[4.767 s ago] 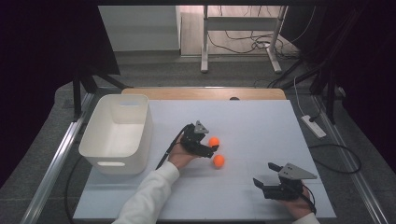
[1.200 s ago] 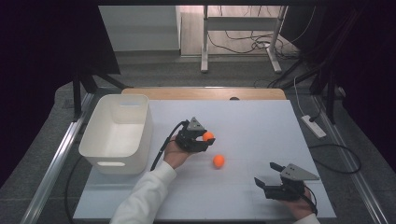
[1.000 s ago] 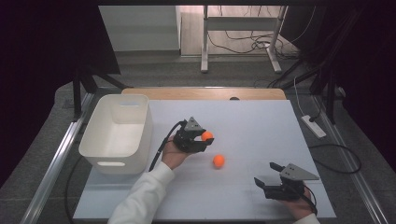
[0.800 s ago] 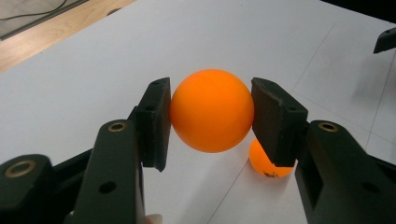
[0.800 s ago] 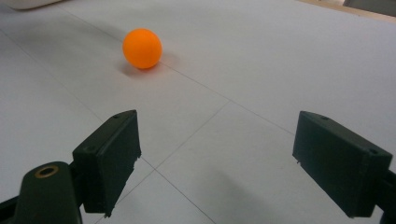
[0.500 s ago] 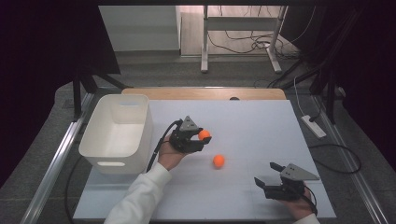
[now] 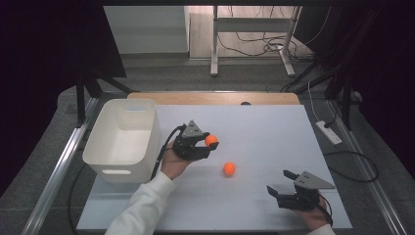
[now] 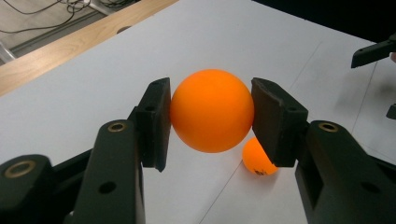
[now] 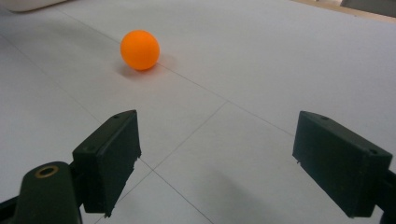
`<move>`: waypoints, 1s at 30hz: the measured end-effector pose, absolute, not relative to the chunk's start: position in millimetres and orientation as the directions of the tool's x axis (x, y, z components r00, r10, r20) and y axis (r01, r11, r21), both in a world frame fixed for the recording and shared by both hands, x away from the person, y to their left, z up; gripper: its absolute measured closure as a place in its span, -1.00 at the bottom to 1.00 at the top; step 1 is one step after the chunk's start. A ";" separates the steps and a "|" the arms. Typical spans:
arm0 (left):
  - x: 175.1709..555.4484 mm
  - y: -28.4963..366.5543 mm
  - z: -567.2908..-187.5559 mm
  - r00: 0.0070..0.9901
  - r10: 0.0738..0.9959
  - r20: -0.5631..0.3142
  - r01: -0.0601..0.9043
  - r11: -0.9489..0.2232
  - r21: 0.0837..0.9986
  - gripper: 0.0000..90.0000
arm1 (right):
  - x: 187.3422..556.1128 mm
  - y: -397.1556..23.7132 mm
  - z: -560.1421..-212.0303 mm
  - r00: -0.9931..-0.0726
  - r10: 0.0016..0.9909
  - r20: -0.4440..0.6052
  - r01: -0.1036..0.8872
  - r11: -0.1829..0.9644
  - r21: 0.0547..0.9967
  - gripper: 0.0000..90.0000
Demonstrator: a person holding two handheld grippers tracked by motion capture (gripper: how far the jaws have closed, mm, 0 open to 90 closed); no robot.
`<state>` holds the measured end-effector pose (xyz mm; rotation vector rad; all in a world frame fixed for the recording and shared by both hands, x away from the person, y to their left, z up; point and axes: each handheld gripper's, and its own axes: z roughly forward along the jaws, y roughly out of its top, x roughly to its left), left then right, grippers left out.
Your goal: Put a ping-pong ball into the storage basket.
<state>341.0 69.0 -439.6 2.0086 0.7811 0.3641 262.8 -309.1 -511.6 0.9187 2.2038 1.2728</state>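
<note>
Left gripper (image 7: 204, 145) pinches one orange ball (image 7: 211, 140) above the counter (image 7: 274, 132), presumably bound for the white bin (image 7: 125, 137) at nine o'clock; right gripper (image 7: 284, 188), jaws spread, rests idle near the second ball (image 7: 229, 169).

High view: above the near edge, facing forward and down over the table (image 7: 274, 127). Gripper views: close, low along the jaws; shared: second orange ball (image 7: 229, 169).

white plastic bin (image 7: 125, 142) sitting on the left of the white table (image 7: 264, 127), wooden strip (image 7: 215, 98) along the far edge, power strip (image 7: 329, 132) on the floor off to the right, cables (image 7: 254, 44) under a desk frame out back
</note>
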 end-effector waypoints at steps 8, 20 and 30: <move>338.1 71.8 -433.0 0.755 0.654 -0.044 0.370 -0.370 0.852 0.11 | 262.6 -308.0 -512.0 -0.689 0.724 -0.039 0.328 0.359 0.874 -0.67; 333.1 79.1 -420.0 0.751 0.659 -0.038 0.348 -0.346 0.871 0.11 | 262.1 -308.6 -511.6 -0.687 0.726 -0.039 0.327 0.357 0.875 -0.67; 330.8 85.9 -411.7 0.745 0.665 -0.038 0.335 -0.326 0.884 0.11 | 262.1 -308.5 -511.6 -0.687 0.725 -0.043 0.324 0.359 0.875 -0.67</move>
